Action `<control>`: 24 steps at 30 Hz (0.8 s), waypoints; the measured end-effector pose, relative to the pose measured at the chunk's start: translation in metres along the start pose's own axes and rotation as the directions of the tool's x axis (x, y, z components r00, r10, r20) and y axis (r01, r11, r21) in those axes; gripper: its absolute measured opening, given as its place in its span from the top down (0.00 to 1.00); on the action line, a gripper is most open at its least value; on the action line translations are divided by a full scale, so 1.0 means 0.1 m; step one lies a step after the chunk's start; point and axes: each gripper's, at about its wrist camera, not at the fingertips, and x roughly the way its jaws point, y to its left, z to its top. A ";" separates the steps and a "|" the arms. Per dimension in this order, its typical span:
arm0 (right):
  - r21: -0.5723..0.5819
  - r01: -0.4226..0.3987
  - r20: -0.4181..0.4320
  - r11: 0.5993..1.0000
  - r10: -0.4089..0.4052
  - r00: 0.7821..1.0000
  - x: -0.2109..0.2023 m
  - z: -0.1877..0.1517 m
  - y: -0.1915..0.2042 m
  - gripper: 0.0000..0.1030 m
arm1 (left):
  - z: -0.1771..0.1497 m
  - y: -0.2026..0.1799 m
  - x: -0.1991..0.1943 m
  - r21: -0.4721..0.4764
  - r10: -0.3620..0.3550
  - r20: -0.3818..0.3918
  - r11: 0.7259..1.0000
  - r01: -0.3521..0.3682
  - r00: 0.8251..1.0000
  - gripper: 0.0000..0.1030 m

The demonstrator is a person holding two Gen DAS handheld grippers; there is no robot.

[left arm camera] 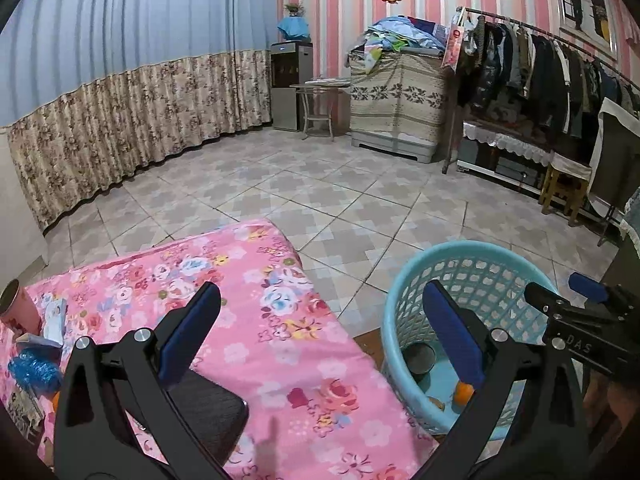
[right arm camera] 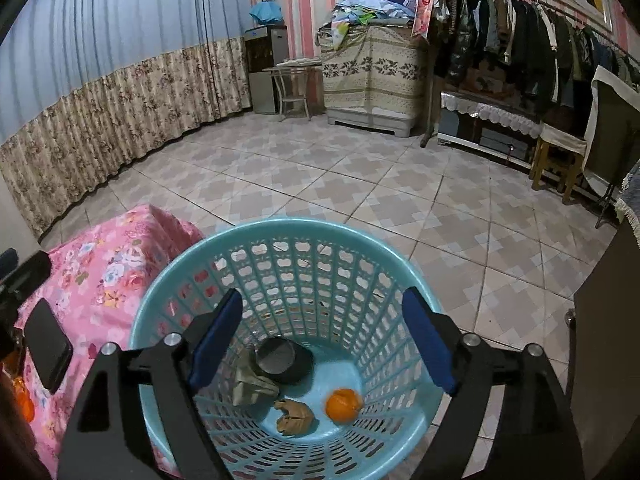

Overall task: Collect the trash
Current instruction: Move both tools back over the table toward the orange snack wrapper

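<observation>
Right gripper (right arm camera: 322, 340) spread wide over the blue basket (right arm camera: 168, 300), holding nothing; inside already a dark cup (right arm camera: 282, 358), an orange (right arm camera: 343, 405), a brown scrap (right arm camera: 294, 416) and a grey wad (right arm camera: 250, 384). Left gripper (left arm camera: 322, 330) equally wide and empty above the pink bedspread (left arm camera: 280, 320). Remaining litter near its left edge: pink cup (left arm camera: 20, 312), blue tinsel-like clump (left arm camera: 34, 372), papers (left arm camera: 54, 322). Risky next: grabbing the black phone (right arm camera: 48, 350) by mistake, lying close beside that litter; or tipping the cup, contents unseen.
</observation>
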 end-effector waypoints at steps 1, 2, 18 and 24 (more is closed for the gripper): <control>0.002 0.000 -0.003 1.000 0.000 1.000 0.00 0.02 -0.02 0.21 | -0.01 0.03 -0.01 -0.004 0.000 -0.001 1.000 0.000 1.000 0.05; 0.005 0.003 -0.003 1.000 -0.003 1.000 0.00 0.02 -0.01 0.21 | -0.02 0.05 -0.02 -0.006 0.001 -0.001 1.000 -0.001 1.000 0.05; -0.035 -0.113 0.054 0.993 0.115 0.992 -0.47 -0.03 0.52 0.20 | -0.26 0.63 -0.64 -0.033 0.070 0.031 0.997 -0.069 0.997 0.05; -0.127 -0.187 0.078 0.974 0.198 0.977 -0.68 -0.13 1.09 0.11 | -0.53 1.26 -1.00 -0.111 0.174 0.024 0.979 -0.170 0.985 0.05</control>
